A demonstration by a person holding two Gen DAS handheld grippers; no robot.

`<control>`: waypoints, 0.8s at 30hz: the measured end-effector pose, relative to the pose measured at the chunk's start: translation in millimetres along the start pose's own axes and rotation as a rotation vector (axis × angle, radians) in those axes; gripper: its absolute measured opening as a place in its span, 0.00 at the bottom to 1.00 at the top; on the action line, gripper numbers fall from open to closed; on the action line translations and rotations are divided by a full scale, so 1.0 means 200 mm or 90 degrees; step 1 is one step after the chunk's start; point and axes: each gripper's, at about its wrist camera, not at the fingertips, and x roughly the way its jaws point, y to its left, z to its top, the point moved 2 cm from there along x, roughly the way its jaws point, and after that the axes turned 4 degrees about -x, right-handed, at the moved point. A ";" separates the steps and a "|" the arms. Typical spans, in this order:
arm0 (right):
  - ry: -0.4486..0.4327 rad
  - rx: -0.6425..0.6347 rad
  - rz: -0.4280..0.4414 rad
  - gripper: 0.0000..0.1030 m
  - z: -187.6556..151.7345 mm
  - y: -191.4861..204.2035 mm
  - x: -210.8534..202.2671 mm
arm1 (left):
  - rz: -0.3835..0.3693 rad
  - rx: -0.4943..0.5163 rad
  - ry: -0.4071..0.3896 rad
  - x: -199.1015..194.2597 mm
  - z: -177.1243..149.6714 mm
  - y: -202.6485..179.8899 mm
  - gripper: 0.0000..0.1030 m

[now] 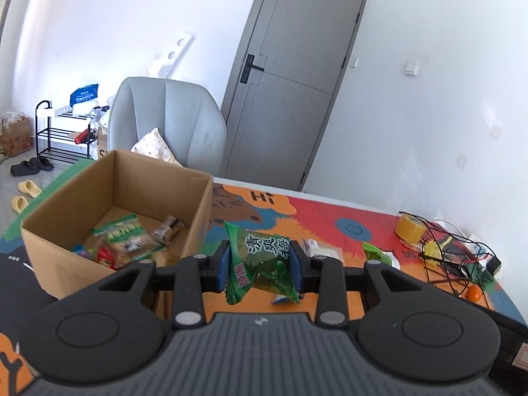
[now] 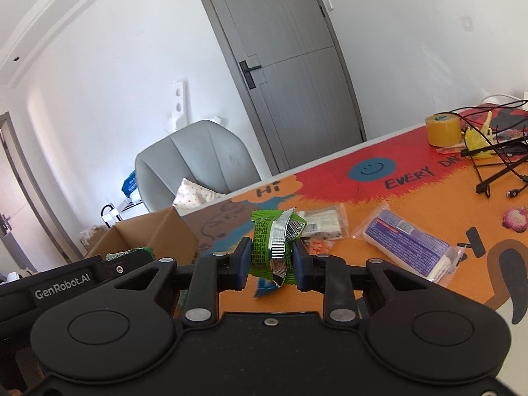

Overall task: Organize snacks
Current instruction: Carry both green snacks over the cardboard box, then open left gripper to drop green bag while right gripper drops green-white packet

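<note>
My left gripper (image 1: 260, 265) is shut on a green plum candy packet (image 1: 260, 260), held above the table just right of an open cardboard box (image 1: 198, 211). The box holds several snack packets (image 1: 127, 241). My right gripper (image 2: 271, 259) is shut on a bright green packet with a silver seam (image 2: 275, 244), held above the orange mat. The box (image 2: 148, 234) shows to its left in the right wrist view. Loose snacks lie on the mat: a white-and-purple pack (image 2: 406, 244) and a clear packet (image 2: 325, 222).
The colourful mat (image 1: 316, 214) covers the table. A yellow tape roll (image 1: 409, 227), tangled black cables (image 1: 452, 250) and a small orange (image 1: 474, 293) sit at the right. A green packet (image 1: 376, 250) lies on the mat. A grey chair (image 1: 168, 115) stands behind the box.
</note>
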 end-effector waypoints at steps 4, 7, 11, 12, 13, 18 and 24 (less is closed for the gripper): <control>-0.008 -0.003 0.023 0.26 0.02 0.07 -0.02 | 0.006 -0.002 -0.014 -0.04 0.04 0.05 0.34; -0.010 -0.010 0.040 0.26 0.02 0.13 -0.02 | 0.011 -0.007 -0.022 -0.07 0.07 0.09 0.34; -0.009 -0.012 0.059 0.27 0.04 0.19 0.01 | 0.024 -0.015 -0.029 -0.07 0.10 0.15 0.34; -0.006 -0.009 0.069 0.27 0.04 0.20 0.02 | 0.027 -0.016 -0.030 -0.07 0.11 0.17 0.34; -0.002 -0.007 0.079 0.27 0.04 0.22 0.03 | 0.031 -0.018 -0.032 -0.07 0.12 0.19 0.34; 0.004 -0.016 0.095 0.27 0.04 0.30 0.08 | 0.049 -0.030 -0.041 -0.07 0.18 0.27 0.34; 0.008 -0.030 0.114 0.27 0.05 0.38 0.14 | 0.072 -0.050 -0.041 -0.04 0.22 0.39 0.34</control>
